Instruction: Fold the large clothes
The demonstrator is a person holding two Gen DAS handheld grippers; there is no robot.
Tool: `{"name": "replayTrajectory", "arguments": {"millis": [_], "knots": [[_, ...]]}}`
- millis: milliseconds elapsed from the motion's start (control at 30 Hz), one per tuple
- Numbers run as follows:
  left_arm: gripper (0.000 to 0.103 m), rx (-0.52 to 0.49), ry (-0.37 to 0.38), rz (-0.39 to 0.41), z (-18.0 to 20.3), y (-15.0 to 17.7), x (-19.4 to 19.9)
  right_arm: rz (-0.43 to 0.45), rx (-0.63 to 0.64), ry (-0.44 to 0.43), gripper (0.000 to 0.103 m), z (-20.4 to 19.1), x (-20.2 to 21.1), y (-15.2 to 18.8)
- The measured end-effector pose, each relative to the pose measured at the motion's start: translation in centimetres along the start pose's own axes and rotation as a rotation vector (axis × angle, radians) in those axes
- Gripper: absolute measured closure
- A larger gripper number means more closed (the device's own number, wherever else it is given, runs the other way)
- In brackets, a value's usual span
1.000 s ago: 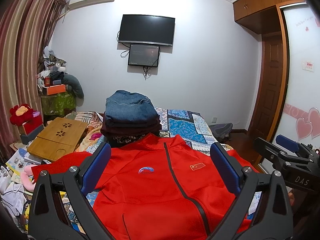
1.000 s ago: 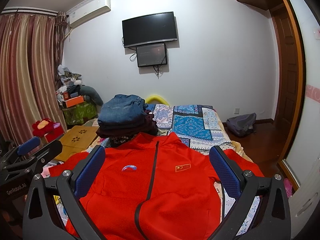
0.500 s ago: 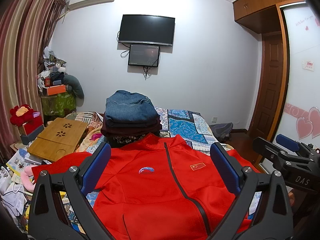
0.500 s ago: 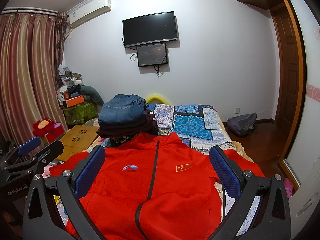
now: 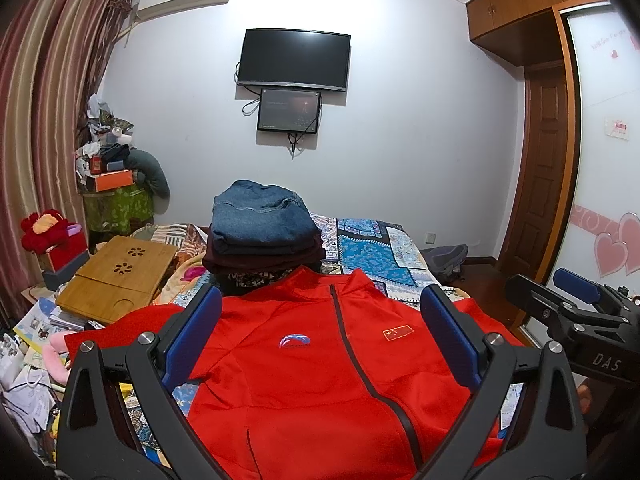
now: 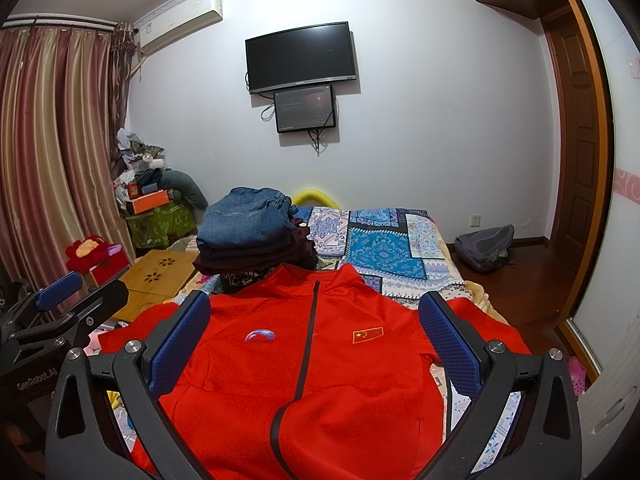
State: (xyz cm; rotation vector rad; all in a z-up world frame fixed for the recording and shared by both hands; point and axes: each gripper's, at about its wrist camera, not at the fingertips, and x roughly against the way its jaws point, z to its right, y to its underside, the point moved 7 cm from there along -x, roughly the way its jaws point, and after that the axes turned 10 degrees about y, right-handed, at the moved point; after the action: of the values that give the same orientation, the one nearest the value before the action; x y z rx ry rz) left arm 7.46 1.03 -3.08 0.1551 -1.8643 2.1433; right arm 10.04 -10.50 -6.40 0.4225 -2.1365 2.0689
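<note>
A red zip-up jacket [image 5: 320, 368] [image 6: 320, 364] lies spread face up on the bed, collar away from me, sleeves out to both sides. My left gripper [image 5: 322, 328] hovers above its chest, wide open, blue pads either side with nothing between them. My right gripper [image 6: 316, 328] hangs over the same jacket, also open and holding nothing. Each gripper shows at the edge of the other's view: the right gripper [image 5: 576, 308] on the right and the left gripper [image 6: 68, 304] on the left.
A stack of folded clothes [image 5: 264, 232] topped with blue denim stands on the patterned bedspread [image 5: 376, 248] behind the collar. A wooden lap desk [image 5: 116, 276] and clutter lie left. A grey backpack [image 6: 486, 246] sits on the floor by the door.
</note>
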Motion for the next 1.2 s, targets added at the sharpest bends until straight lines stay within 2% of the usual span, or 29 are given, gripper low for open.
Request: {"name": "replayTrajectory", "arguments": {"millis": [467, 767, 967, 1200], "knots": [[0.003, 0.000, -0.004, -0.004, -0.2, 0.1, 0.0, -0.012, 0.003, 0.000, 0.000, -0.1, -0.3, 0.5], [0.003, 0.005, -0.053, -0.005, -2.3, 0.2, -1.2, -0.050, 0.002, 0.011, 0.000, 0.5, -2.2, 0.9], [0.003, 0.017, -0.157, -0.015, -7.0, 0.0, -3.1, -0.063, 0.024, 0.053, 0.000, 1.0, -4.3, 0.8], [0.003, 0.109, -0.291, -0.077, -15.7, 0.7, -6.1, -0.093, 0.060, 0.095, 0.000, 1.8, -7.6, 0.6]]}}
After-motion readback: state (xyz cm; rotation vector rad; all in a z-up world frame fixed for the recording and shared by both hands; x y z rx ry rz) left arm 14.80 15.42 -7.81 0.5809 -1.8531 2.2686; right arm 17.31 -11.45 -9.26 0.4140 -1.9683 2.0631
